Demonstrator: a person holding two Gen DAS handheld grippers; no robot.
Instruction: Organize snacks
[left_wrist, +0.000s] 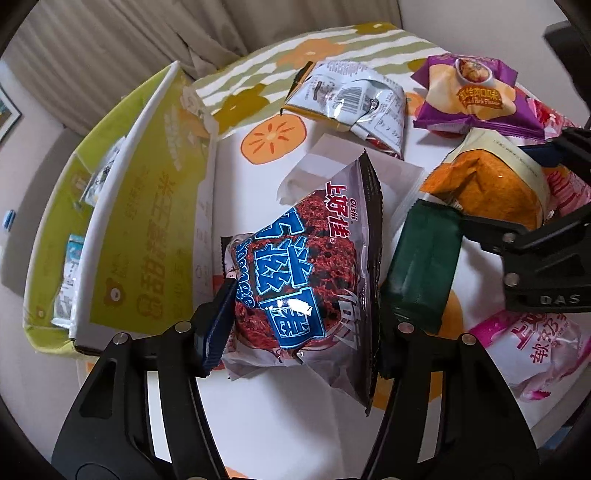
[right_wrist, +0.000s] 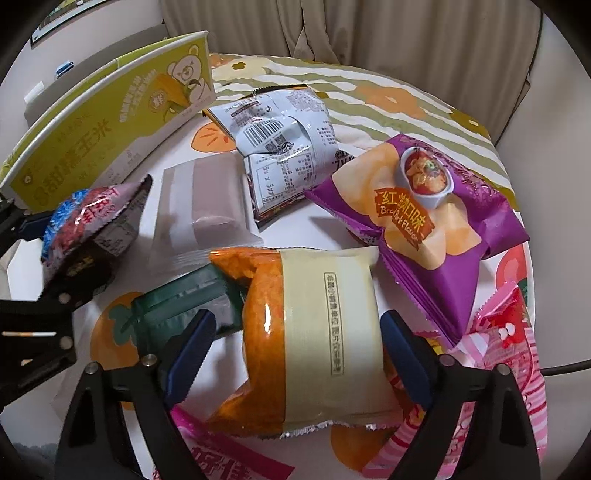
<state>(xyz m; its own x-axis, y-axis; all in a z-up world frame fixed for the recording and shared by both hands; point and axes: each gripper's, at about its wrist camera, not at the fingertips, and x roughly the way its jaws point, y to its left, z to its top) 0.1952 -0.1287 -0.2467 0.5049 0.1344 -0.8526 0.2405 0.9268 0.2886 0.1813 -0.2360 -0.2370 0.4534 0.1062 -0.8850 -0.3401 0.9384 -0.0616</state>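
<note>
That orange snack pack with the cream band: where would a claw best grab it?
Grip the orange snack pack across its puffy middle, at the cream band, coming down from above. It lies flat and the long side edges are free, so the right claw already straddles them there.

Right gripper (right_wrist: 295, 354) straddles orange snack packet (right_wrist: 295, 332) with cream label; blue pads beside both edges, contact uncertain. Purple chip bag (right_wrist: 424, 229) right, green pouch (right_wrist: 177, 306) left, on fruit-print tablecloth (right_wrist: 369, 96).
</note>
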